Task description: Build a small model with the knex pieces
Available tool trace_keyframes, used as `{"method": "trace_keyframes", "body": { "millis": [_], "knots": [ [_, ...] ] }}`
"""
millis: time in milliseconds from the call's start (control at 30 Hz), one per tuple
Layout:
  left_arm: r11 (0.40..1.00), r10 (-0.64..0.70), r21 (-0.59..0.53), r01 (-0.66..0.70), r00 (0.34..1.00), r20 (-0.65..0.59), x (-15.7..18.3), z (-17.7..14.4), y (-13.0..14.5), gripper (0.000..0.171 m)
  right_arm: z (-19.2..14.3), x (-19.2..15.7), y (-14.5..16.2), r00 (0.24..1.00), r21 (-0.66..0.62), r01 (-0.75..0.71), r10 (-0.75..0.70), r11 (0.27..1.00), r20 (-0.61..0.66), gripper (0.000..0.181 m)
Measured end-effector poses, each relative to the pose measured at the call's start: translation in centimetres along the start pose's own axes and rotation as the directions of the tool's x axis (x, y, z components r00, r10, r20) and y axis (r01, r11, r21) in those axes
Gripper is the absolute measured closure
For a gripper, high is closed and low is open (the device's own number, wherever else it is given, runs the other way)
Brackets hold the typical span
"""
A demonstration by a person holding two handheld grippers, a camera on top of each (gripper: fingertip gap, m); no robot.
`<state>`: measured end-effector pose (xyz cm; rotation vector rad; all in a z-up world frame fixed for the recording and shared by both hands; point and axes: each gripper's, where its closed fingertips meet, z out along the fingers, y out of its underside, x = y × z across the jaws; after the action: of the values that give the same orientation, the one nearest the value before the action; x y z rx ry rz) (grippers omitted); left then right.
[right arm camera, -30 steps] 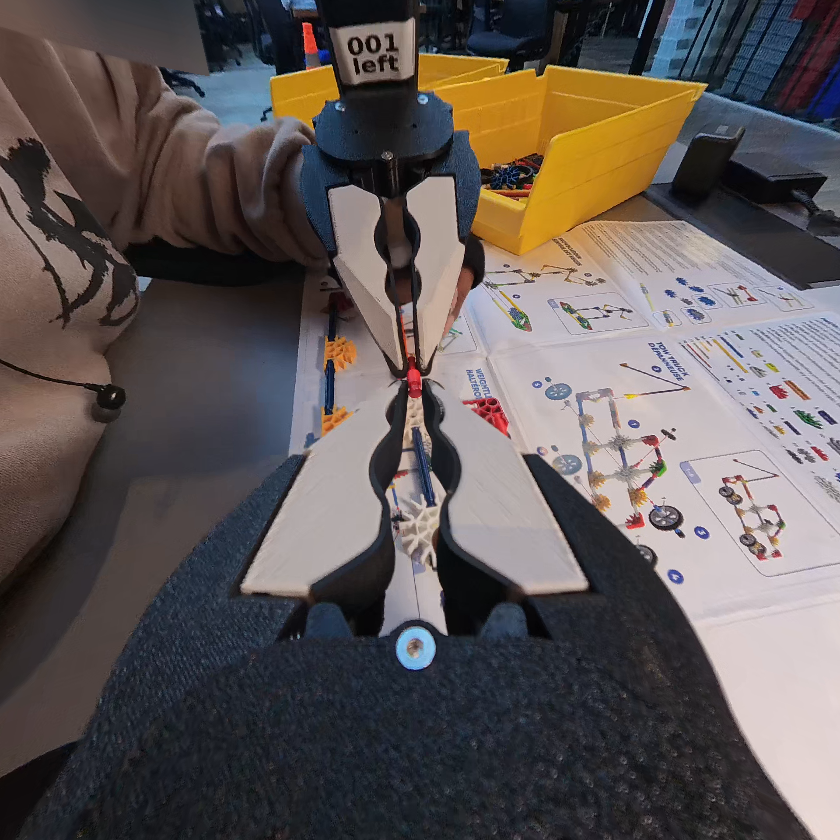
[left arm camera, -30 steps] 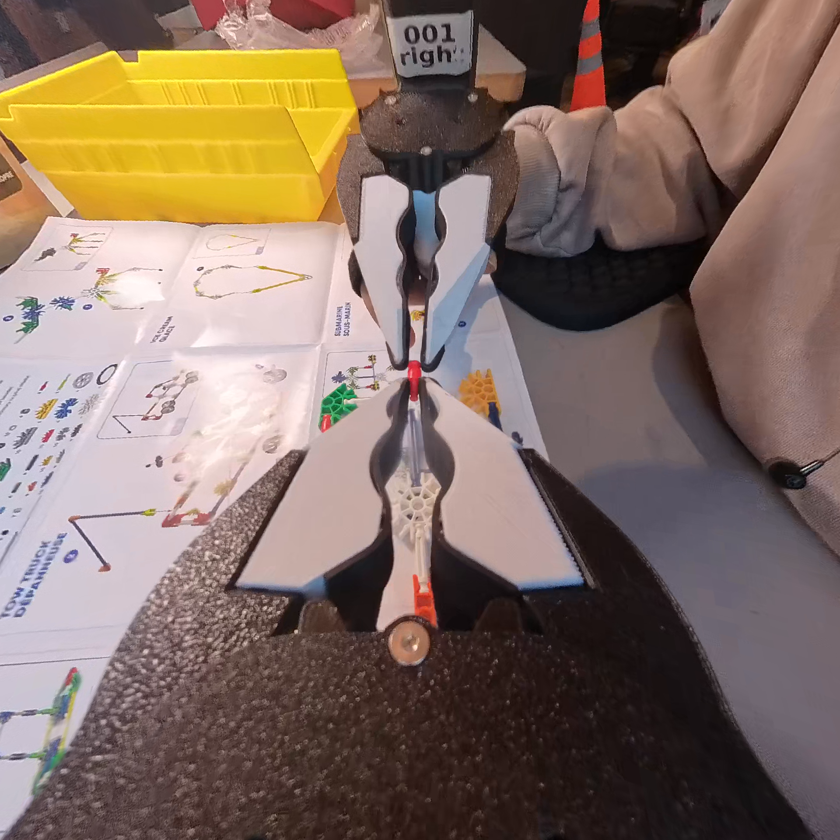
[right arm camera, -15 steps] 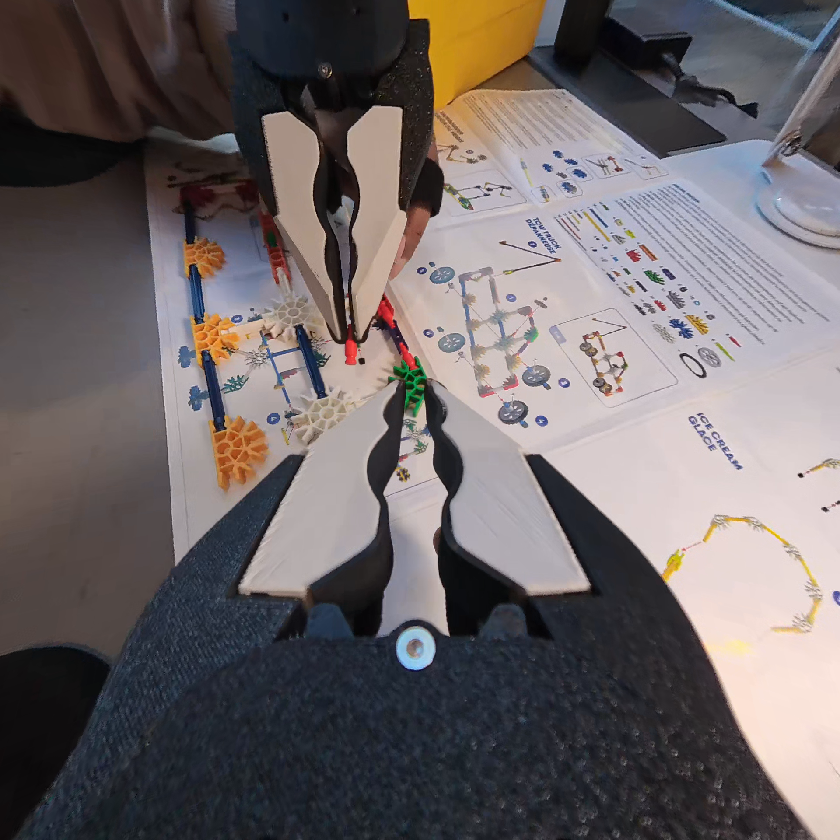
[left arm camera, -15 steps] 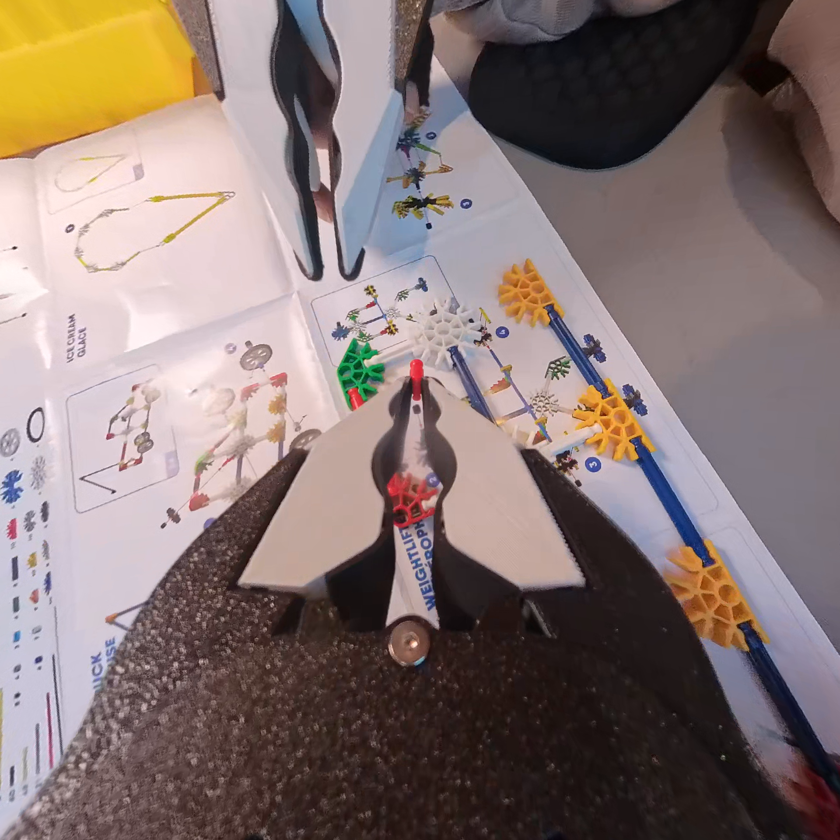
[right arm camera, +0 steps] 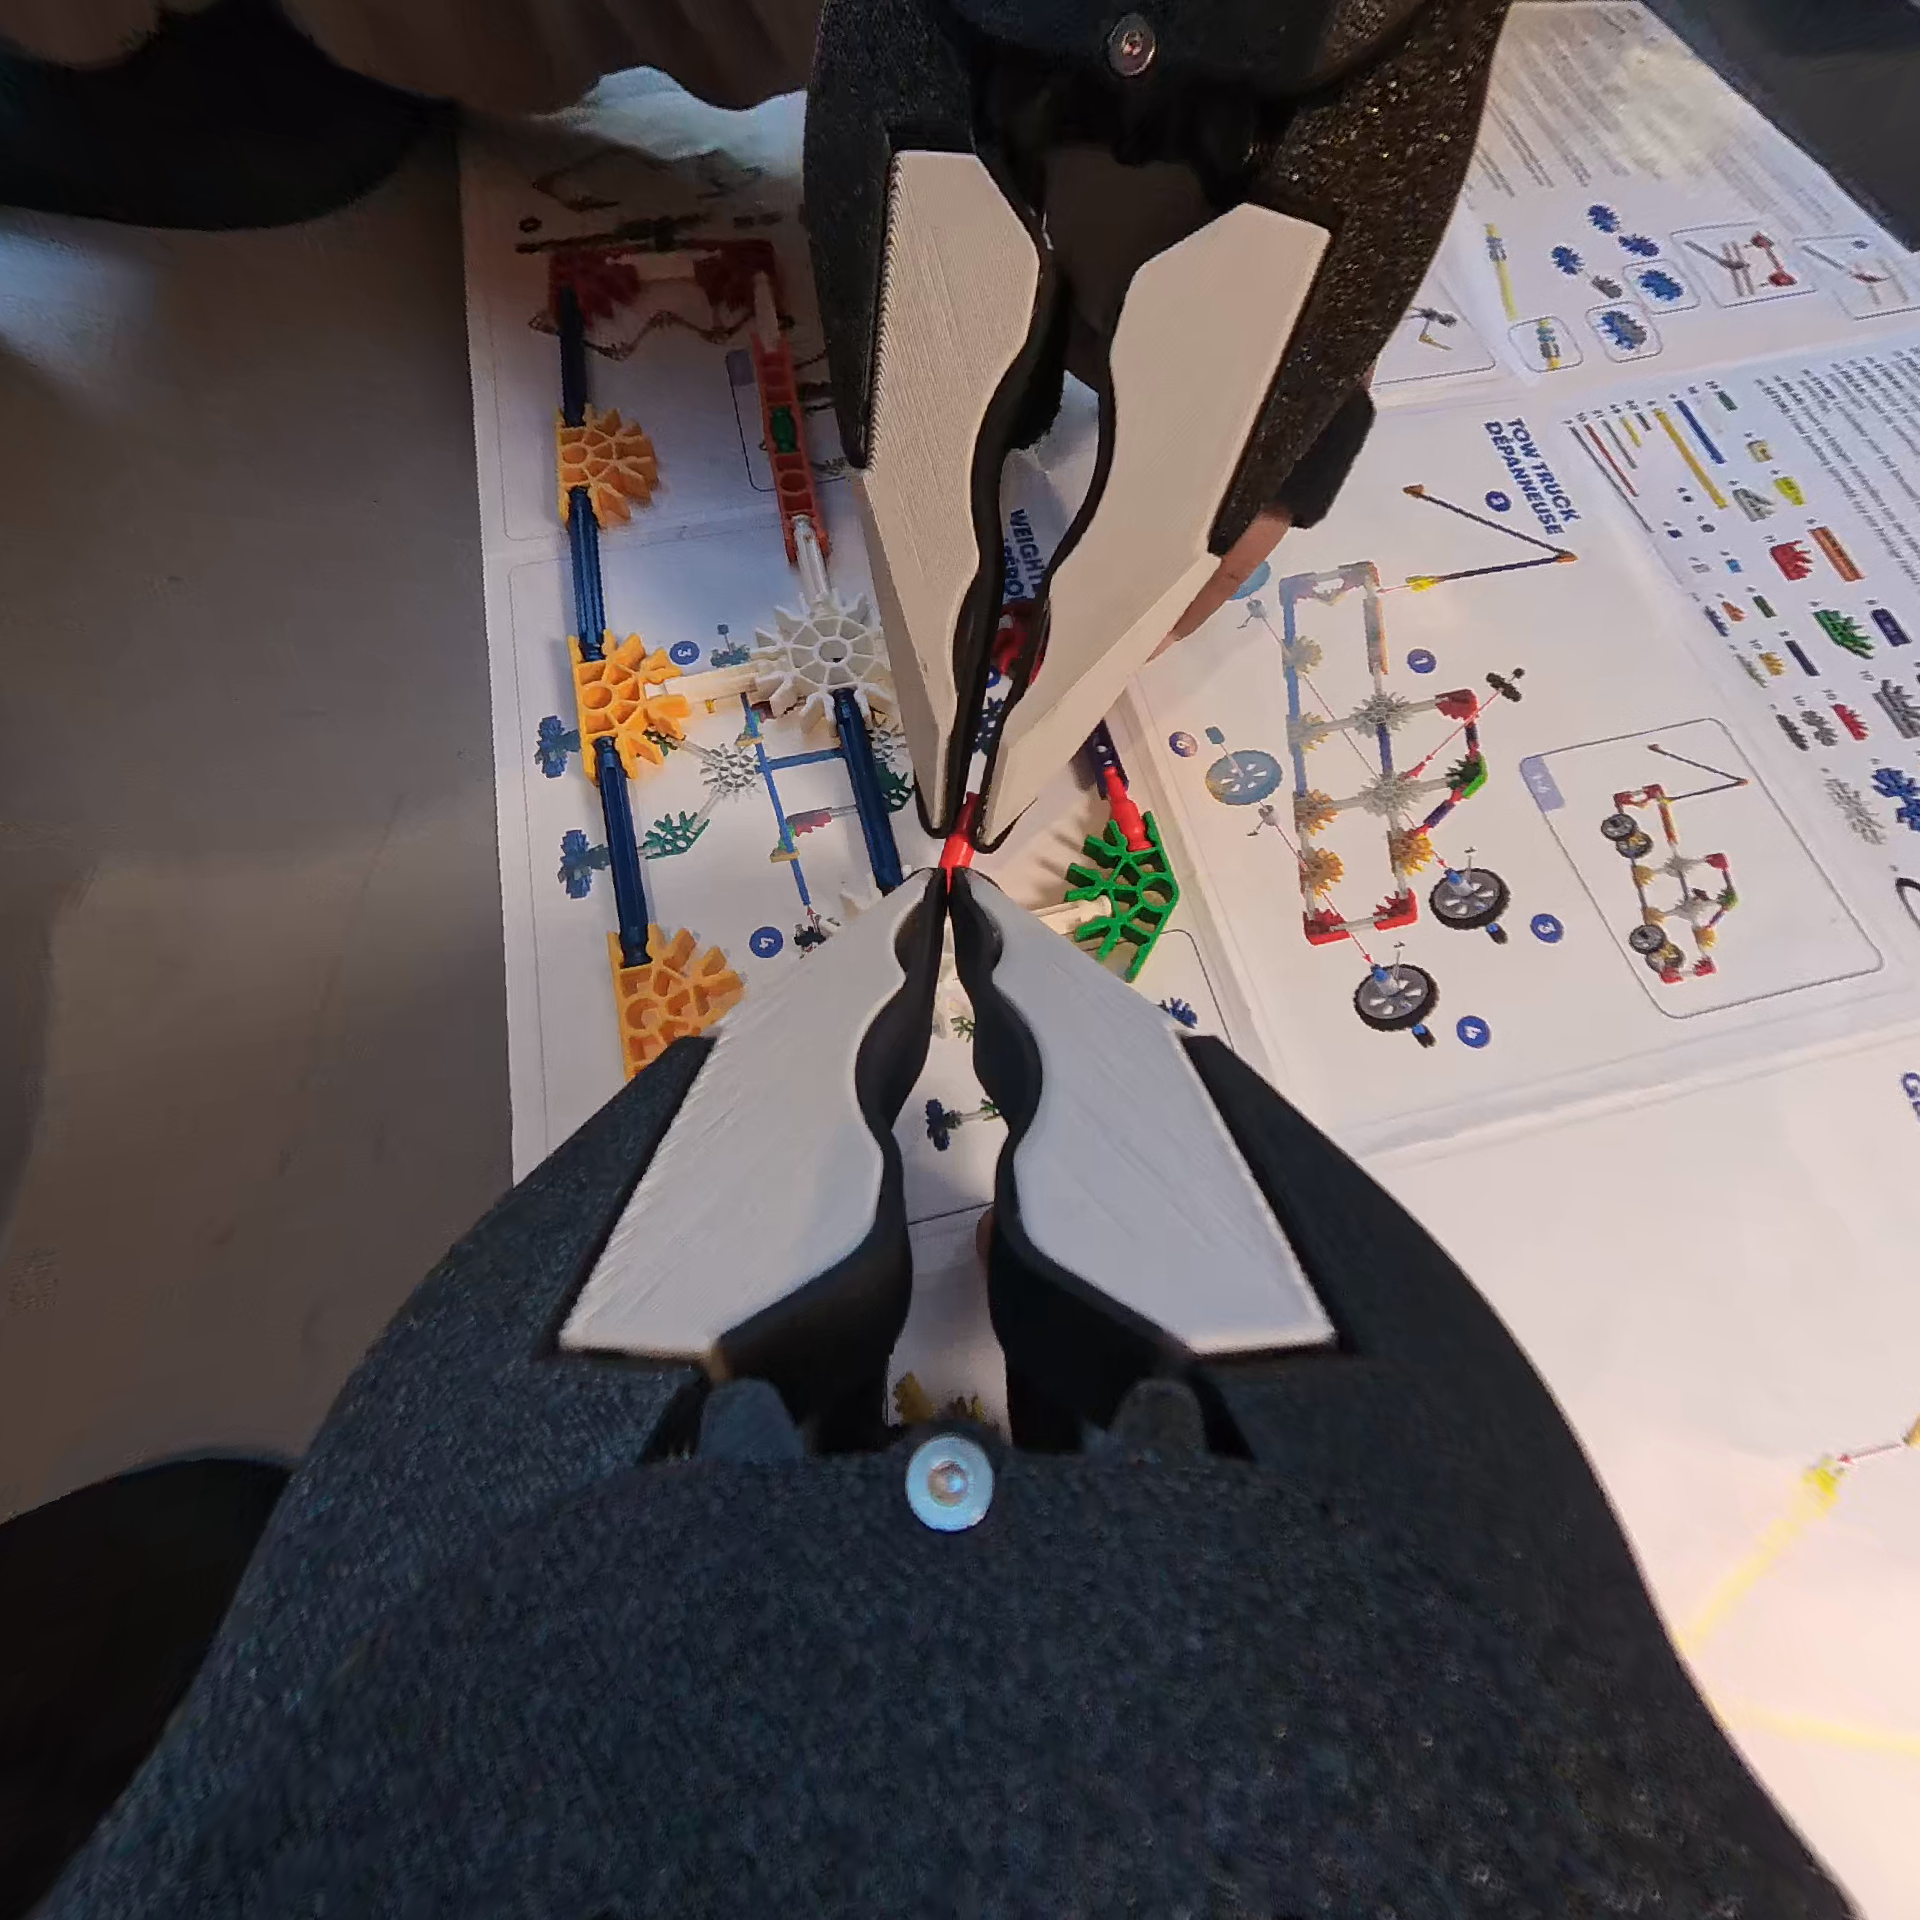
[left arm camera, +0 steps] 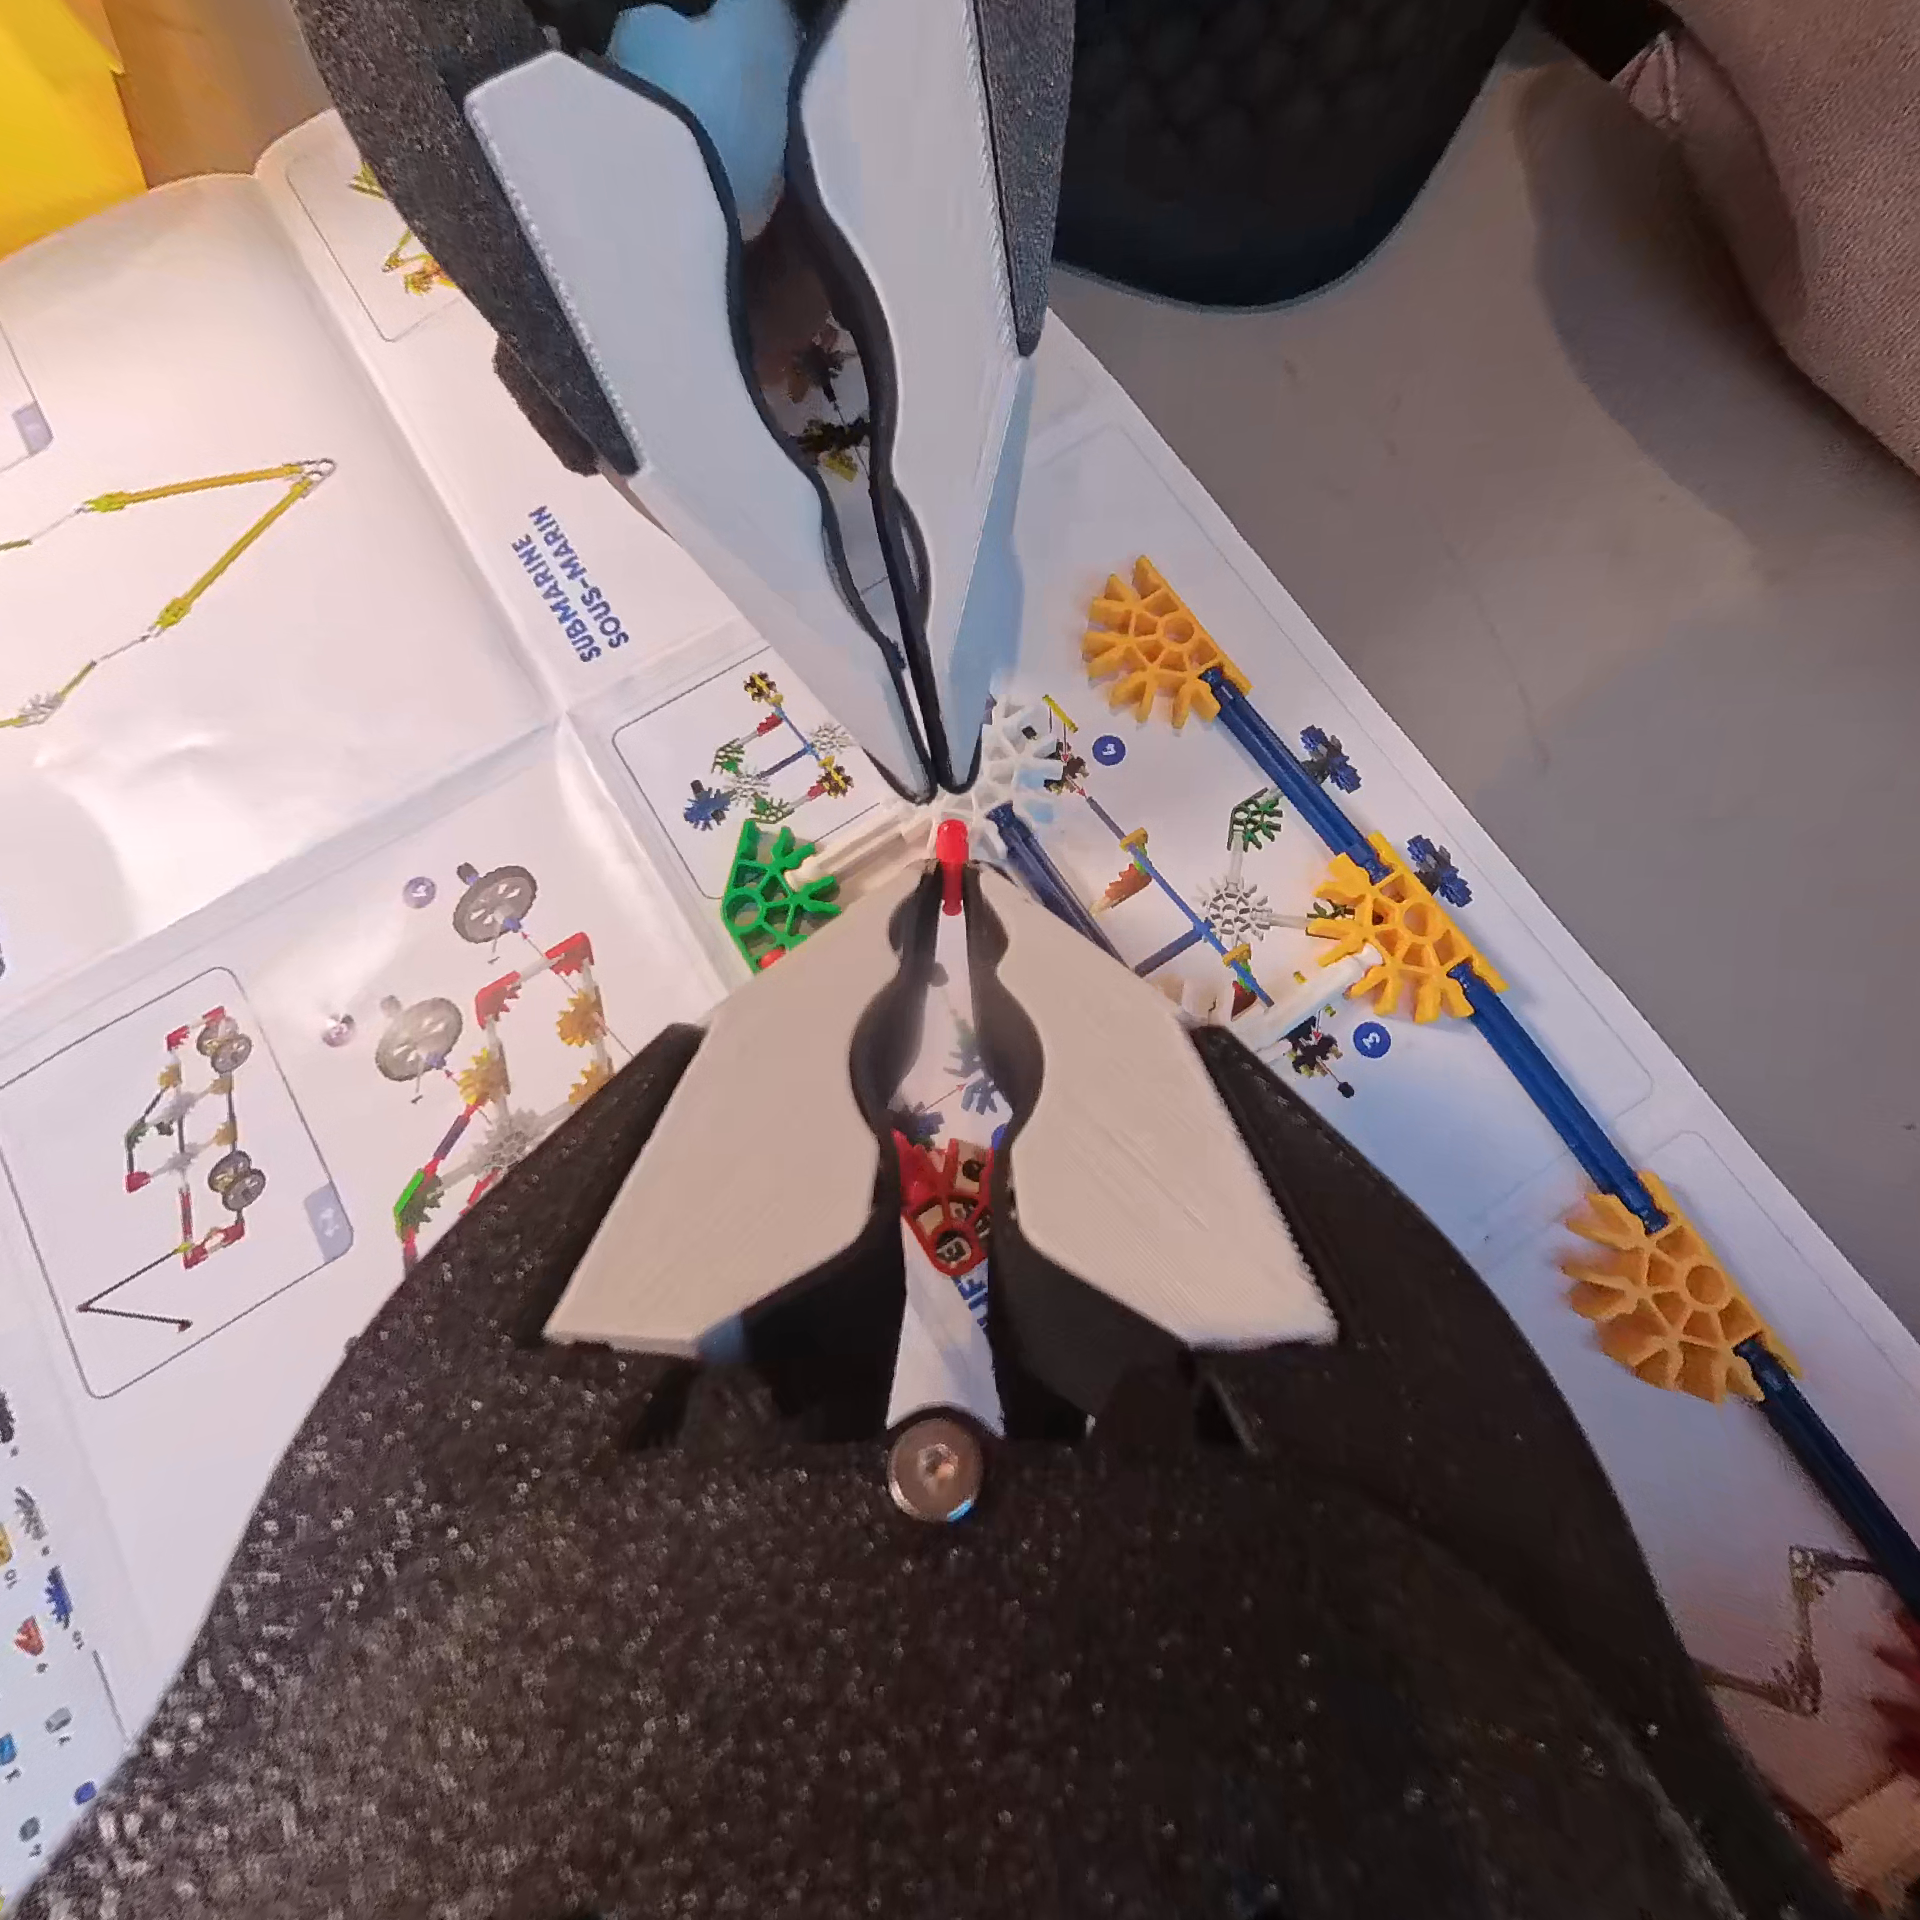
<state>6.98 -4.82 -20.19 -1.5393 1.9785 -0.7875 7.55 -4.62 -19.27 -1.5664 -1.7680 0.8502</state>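
Observation:
My left gripper (left arm camera: 948, 883) is shut on a short red rod (left arm camera: 949, 847). A red connector (left arm camera: 940, 1195) shows between its fingers behind the tips. My right gripper (right arm camera: 948, 883) is shut, and its tips meet the rod's free end (right arm camera: 961, 831) head-on. I cannot tell whether they pinch it. Both tips hover just above a white connector (left arm camera: 1013, 748) of a flat toy frame. The frame is made of yellow connectors (left arm camera: 1397, 930), blue rods (left arm camera: 1548, 1101) and a green connector (right arm camera: 1127, 883). The right gripper (left arm camera: 935, 784) also enters the left wrist view from the top.
The frame lies on a large folded instruction sheet (right arm camera: 1558, 1143) spread over a grey table (left arm camera: 1558, 520). A yellow bin corner (left arm camera: 52, 104) is at the far left. A person's beige sleeve (left arm camera: 1818, 208) and a black pad (left arm camera: 1247, 156) lie beyond the sheet.
Both grippers dropped from raised to close over the frame. The right gripper, slightly open and apart half a second ago, has shut and moved up against the tip of the left gripper's red rod.

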Motion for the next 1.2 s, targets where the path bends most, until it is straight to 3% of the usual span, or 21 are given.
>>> {"method": "trace_keyframes", "body": {
  "millis": [333,800,1100,1200],
  "knots": [
    [0.999,0.038,0.010,-0.038,0.998,-0.059,0.1,0.3,-0.1,0.170,0.5,-0.1,0.4,0.999,-0.084,0.046,-0.047,0.995,-0.016,0.181],
    [0.998,0.052,0.024,-0.050,0.994,-0.097,0.2,0.8,-0.2,0.170,-0.4,0.0,0.7,0.999,-0.094,0.035,-0.037,0.995,-0.014,0.181],
    [0.999,0.034,-0.007,-0.034,0.997,-0.066,0.1,0.5,0.2,0.163,0.0,-0.3,0.6,0.999,-0.109,0.042,-0.043,0.993,-0.004,0.181],
    [1.000,0.004,0.009,-0.004,1.000,0.018,-0.3,-0.8,-0.4,0.163,0.0,-0.2,0.5,0.999,-0.114,0.045,-0.047,0.993,-0.013,0.181]
  ]
}}
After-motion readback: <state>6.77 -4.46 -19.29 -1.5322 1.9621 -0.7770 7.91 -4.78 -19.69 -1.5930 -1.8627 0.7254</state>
